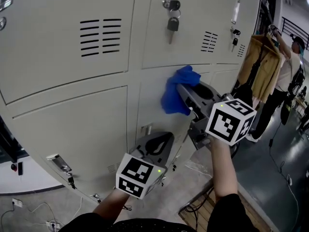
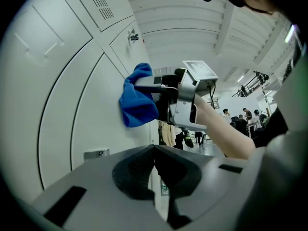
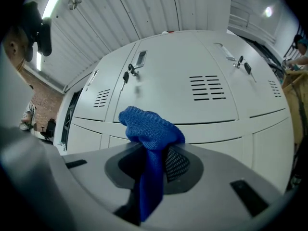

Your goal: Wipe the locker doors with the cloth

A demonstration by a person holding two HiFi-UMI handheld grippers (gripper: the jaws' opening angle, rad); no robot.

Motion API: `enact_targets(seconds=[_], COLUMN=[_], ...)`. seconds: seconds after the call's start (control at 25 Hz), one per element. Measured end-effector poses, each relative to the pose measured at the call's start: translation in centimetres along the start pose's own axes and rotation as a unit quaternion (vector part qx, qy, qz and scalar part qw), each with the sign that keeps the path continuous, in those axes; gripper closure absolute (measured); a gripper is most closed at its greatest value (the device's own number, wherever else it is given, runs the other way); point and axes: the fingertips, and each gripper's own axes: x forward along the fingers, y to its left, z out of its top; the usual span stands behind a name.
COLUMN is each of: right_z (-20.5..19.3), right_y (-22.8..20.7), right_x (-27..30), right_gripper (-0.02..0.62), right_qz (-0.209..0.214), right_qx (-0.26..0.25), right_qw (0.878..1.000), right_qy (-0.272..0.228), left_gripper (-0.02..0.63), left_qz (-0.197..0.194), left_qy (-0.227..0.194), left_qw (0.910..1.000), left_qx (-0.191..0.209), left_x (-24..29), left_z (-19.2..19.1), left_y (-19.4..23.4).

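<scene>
Right gripper [image 1: 186,94] was clamped on the crumpled blue knit cloth [image 1: 176,91], pressed to the cream metal locker door [image 1: 154,88] at 12 o'clock, left gripper [image 1: 157,141] closed empty at 6; wiping probably underway, remaining doors unclear.

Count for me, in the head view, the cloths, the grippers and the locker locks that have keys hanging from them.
Blue knitted cloth: 1
Grey two-jaw grippers, left gripper and right gripper: 2
Locker locks with hanging keys, nearer lock and farther lock: 2
Total: 5
</scene>
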Motion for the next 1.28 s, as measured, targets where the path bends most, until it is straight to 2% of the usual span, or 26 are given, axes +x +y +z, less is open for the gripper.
enact_targets(seconds=[0.12, 0.28, 0.4, 0.56, 0.76, 0.96, 1.12, 1.2, 1.28], right_z=[-0.2, 0.0, -0.1, 0.0, -0.1, -0.1, -0.1, 0.1, 0.6], right_y=[-2.6, -6.2, -9.1, -13.6, -16.8, -17.0, -15.9, -13.5, -10.2], right_x=[-0.7, -1.7, -2.5, -4.0, -4.8, -4.8, -5.6, -6.1, -6.5], right_gripper=[0.515, 0.515, 0.515, 0.515, 0.515, 0.515, 0.515, 0.515, 0.515], right_qz=[-0.03, -0.061, -0.099, -0.171, -0.24, -0.251, -0.272, -0.26, -0.226], right_qx=[-0.006, 0.01, 0.009, -0.007, -0.043, -0.042, -0.065, -0.073, -0.064], right_qw=[1.0, 0.998, 0.995, 0.985, 0.97, 0.967, 0.96, 0.963, 0.971], right_qy=[0.005, 0.006, 0.004, -0.002, 0.004, 0.006, 0.007, -0.006, -0.032], left_gripper=[0.597, 0.597, 0.597, 0.597, 0.597, 0.597, 0.597, 0.597, 0.597], left_qz=[0.001, 0.003, 0.006, 0.008, 0.01, 0.013, 0.004, 0.005, 0.008], left_qy=[0.002, 0.001, 0.001, 0.0, -0.001, -0.004, 0.001, 0.007, 0.013], left_qw=[1.0, 0.9999, 1.0, 1.0, 0.9999, 0.9999, 1.0, 0.9999, 0.9999], left_qx=[0.004, 0.012, 0.008, 0.005, 0.005, 0.003, -0.008, -0.007, -0.006], left_x=[0.4, 0.9, 0.9, 1.0, 1.0, 0.5, 0.0, -0.6, -1.0], left_z=[0.0, -0.1, -0.4, -0.5, -0.5, -0.1, -0.5, -0.7, -1.0], left_y=[-0.2, -0.2, 0.0, 0.3, 0.3, 0.5, -0.1, -0.3, -0.4])
